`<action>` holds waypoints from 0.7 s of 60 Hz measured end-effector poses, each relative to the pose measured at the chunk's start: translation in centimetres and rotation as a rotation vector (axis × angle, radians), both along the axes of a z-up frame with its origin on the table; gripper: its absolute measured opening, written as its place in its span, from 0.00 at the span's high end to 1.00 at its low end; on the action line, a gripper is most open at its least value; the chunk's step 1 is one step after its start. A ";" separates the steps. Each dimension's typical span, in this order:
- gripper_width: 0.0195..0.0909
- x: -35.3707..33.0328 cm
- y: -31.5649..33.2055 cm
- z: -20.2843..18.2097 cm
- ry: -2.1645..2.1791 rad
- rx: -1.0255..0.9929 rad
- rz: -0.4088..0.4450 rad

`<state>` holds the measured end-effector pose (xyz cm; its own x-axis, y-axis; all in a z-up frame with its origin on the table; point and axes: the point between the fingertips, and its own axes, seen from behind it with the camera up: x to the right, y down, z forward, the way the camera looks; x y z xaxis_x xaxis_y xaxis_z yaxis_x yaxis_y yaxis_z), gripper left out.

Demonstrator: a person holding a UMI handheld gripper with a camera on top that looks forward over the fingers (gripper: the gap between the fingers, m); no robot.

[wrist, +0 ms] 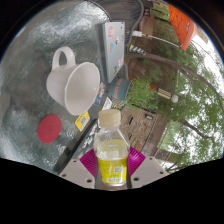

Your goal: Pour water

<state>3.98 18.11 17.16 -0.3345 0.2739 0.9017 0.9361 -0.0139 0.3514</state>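
I hold the water bottle (112, 150) clamped between my two fingers, the pink pads (90, 161) pressing on its sides, its white cap still on at the twelve o'clock end. The white cup (74, 84) sits on the grey table (30, 60) ahead, at about eleven o'clock from the bottle, its mouth turned toward me because my whole view is tilted. A red disc (49, 127) lies at nine o'clock from the cap. I judge this grip low on the body leaves the neck free for pouring into the cup.
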 end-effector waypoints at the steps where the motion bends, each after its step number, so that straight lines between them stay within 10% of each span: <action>1: 0.78 -0.2 0.4 -0.2 -0.049 -0.003 0.004; 24: 0.77 -2.0 1.3 -1.6 -0.313 -0.103 0.046; 42: 0.77 -1.3 2.3 3.2 1.083 0.025 -0.279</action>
